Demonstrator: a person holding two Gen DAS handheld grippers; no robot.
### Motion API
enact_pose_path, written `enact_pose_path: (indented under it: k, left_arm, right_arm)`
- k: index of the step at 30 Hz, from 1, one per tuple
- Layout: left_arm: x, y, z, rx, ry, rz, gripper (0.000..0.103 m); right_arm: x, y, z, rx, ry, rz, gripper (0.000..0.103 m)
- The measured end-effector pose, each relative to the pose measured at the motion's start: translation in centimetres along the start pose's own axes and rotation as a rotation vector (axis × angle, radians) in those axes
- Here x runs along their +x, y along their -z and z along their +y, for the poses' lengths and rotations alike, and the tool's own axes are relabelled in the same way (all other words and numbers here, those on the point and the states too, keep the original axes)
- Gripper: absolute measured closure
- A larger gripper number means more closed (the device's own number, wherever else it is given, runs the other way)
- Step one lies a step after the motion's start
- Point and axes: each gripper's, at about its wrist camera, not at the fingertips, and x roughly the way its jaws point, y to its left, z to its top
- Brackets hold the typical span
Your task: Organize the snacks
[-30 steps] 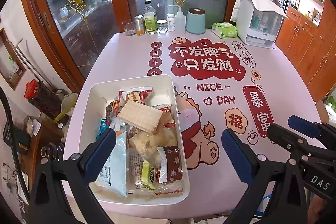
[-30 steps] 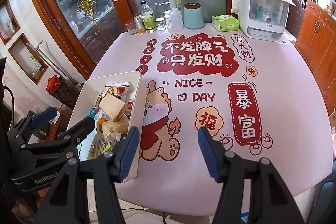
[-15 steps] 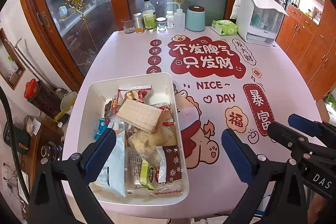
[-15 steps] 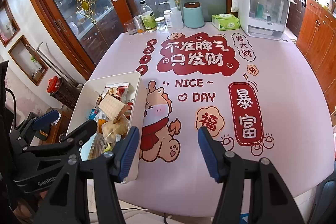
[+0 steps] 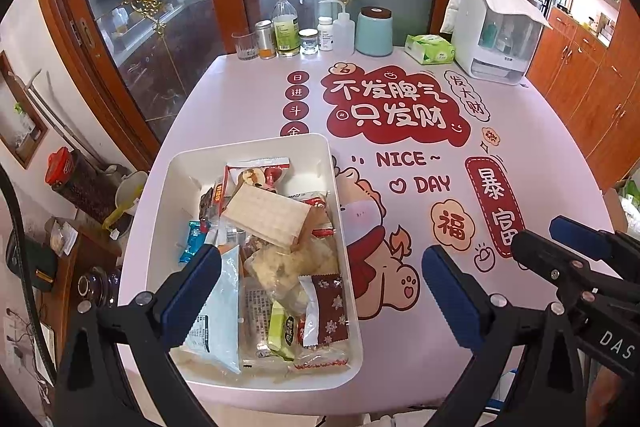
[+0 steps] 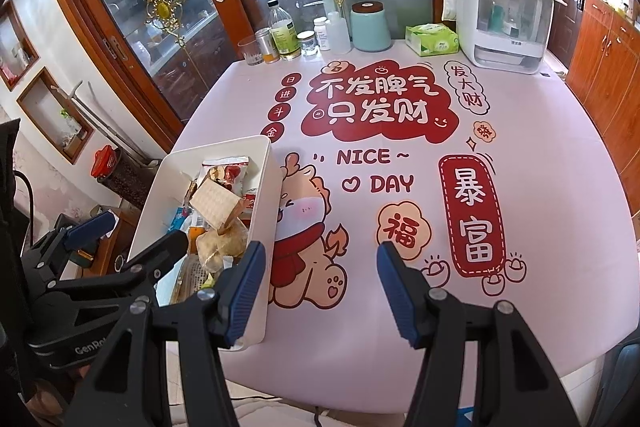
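Both tongs (image 5: 320,291) (image 6: 320,291) gape, empty; glossy white rectangular bin (image 5: 256,151) holds crinkly snack packets (image 5: 280,267).

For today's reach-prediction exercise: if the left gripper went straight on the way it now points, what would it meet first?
Probably the snack packets piled in the white bin. The left gripper, jaws open and empty, tilts down over the bin's near right part, so the maroon wrapper looks first, though depth is unclear.

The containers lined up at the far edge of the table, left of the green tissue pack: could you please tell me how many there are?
7, left to right: glass tumbler, metal can, tall bottle, small jar, white pill bottle, squeeze bottle, teal canister. Others may hide behind.
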Motion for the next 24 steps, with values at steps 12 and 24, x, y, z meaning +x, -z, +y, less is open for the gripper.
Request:
enact_pose_path:
  k: [12, 24]
  left_arm:
    - [0.05, 0.22, 0.09, -0.001, 0.002, 0.003, 0.003]
    - [0.11, 0.56, -0.03, -0.001, 0.005, 0.009, 0.003]
  right_arm:
    - [0.11, 0.06, -0.03, 0.001, -0.003, 0.002, 0.044]
    - [0.24, 0.07, -0.13, 0.002, -0.006, 0.005, 0.044]
